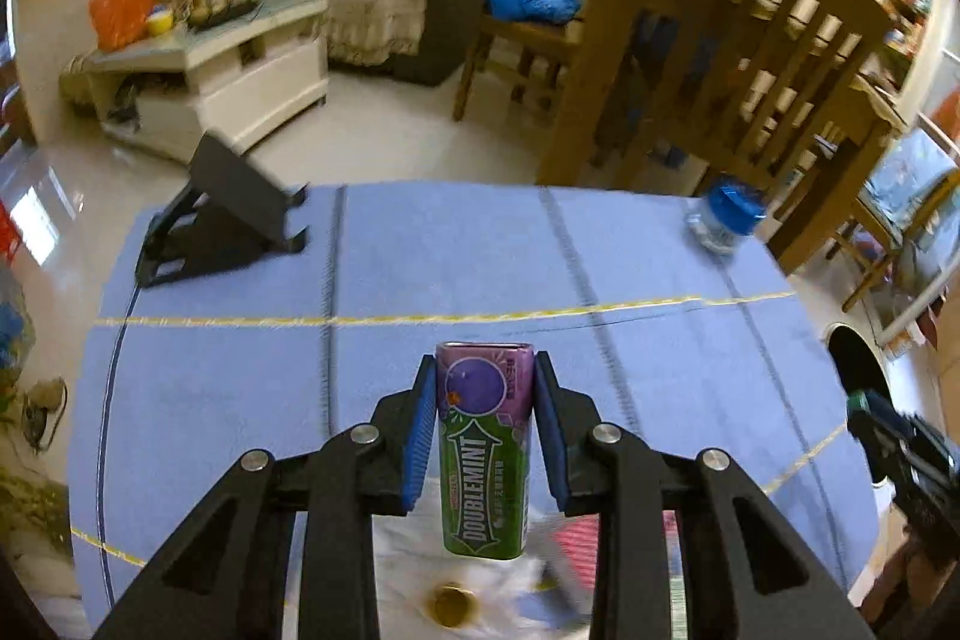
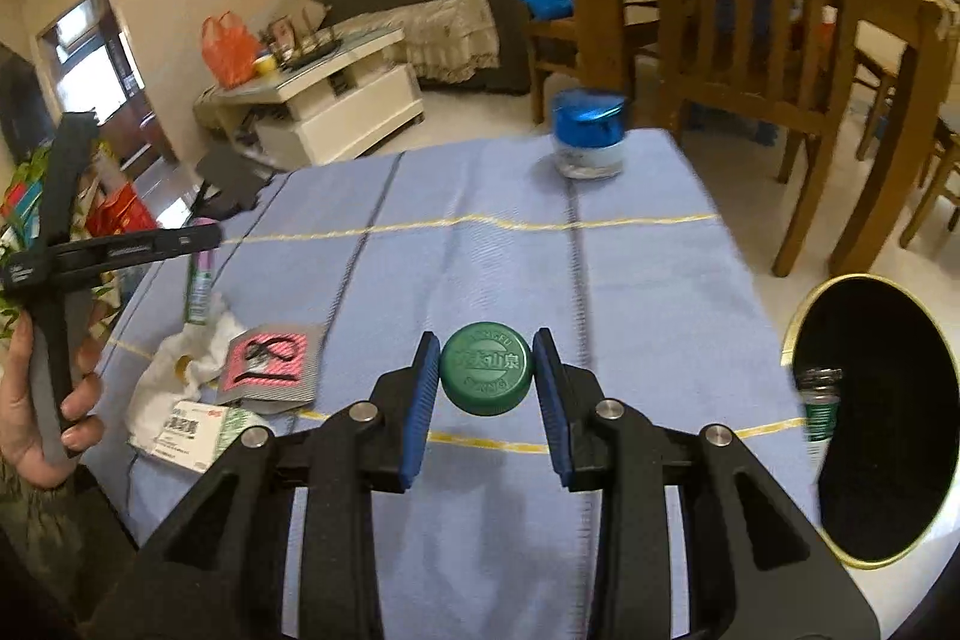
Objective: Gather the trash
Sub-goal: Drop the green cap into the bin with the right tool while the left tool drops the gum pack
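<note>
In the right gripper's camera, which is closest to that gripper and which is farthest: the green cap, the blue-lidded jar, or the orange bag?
1. Green cap: squeezed between the right gripper fingers.
2. Blue-lidded jar: near the cloth's far edge, slightly right.
3. Orange bag: on the white cabinet across the room, far left.

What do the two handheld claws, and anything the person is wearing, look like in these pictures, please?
Both the left claw and right claw have matte black linkage arms with silver round pivot pins and ribbed blue pads. A black handle has small white lettering; the sleeve is dark olive.
</note>
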{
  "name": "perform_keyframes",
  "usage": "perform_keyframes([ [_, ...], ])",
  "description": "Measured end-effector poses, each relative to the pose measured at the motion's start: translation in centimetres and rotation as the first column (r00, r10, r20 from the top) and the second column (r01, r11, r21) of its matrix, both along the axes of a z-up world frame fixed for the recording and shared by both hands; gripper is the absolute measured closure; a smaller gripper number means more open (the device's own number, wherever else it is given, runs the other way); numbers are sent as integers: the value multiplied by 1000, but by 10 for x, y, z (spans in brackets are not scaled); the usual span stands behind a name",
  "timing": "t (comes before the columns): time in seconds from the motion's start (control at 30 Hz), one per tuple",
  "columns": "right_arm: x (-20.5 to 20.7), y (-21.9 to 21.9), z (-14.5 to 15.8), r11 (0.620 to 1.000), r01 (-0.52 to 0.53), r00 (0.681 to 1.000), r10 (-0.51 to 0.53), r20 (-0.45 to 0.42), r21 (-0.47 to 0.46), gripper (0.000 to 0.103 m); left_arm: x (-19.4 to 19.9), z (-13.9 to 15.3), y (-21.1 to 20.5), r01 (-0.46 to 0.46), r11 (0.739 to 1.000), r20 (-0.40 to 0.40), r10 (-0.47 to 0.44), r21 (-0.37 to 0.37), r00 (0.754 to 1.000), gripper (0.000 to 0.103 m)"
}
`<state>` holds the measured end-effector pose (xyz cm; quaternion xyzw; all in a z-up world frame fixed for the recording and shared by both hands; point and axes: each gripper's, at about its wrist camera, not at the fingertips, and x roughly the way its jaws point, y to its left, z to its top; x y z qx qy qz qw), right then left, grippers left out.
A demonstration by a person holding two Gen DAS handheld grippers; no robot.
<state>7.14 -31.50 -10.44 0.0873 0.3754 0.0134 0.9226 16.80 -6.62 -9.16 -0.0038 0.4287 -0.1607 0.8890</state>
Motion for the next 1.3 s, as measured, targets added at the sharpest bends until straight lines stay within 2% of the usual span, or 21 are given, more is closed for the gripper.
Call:
perform_keyframes([
  [0.1, -9, -38, 5, 994, 108, 994, -107, 31, -35, 71, -18, 18, -39, 75, 997, 50, -75, 7, 996, 74],
  [0.2, -19, -83, -2, 975, 220, 975, -220, 23, -15, 71, -31, 26, -78, 155, 988, 66, -154, -10, 986, 74],
  [0.3, -32, -137, -19, 935, 353, 936, -352, -30, 36, 71, -50, 28, -133, 250, 968, 65, -249, -15, 966, 74],
  [0.43, -37, -183, -17, 897, 442, 897, -442, -21, 5, 71, -70, 25, -192, 334, 943, 72, -333, -2, 940, 74],
  [0.6, -48, -232, -29, 833, 548, 836, -544, -70, 73, 71, -90, 22, -261, 422, 906, 91, -423, 28, 901, 74],
  [0.67, -52, -242, -33, 809, 582, 813, -574, -98, 82, 70, -96, 20, -280, 444, 895, 95, -446, 41, 890, 74],
  [0.77, -58, -253, -40, 773, 616, 787, -600, -143, 151, 46, -99, 14, -307, 471, 881, 88, -474, 54, 876, 73],
  [0.87, -67, -264, -37, 749, 627, 779, -613, -134, 214, 46, -103, 9, -327, 491, 868, 85, -495, 73, 864, 73],
  [0.93, -81, -270, -31, 719, 644, 760, -641, -106, 261, 44, -105, 4, -336, 503, 860, 81, -509, 83, 857, 73],
  [1.0, -92, -276, -25, 692, 663, 736, -672, -79, 287, 39, -108, 1, -345, 513, 854, 80, -519, 90, 851, 73],
  [1.13, -120, -289, -15, 615, 705, 665, -746, -28, 355, 33, -110, -5, -363, 535, 839, 71, -542, 102, 837, 73],
  [1.27, -141, -298, -9, 571, 716, 618, -786, 14, 401, 31, -112, -9, -387, 564, 818, 76, -573, 110, 816, 73],
  [1.3, -144, -300, -7, 562, 719, 608, -794, 23, 409, 31, -112, -9, -391, 567, 816, 82, -577, 114, 813, 70],
])
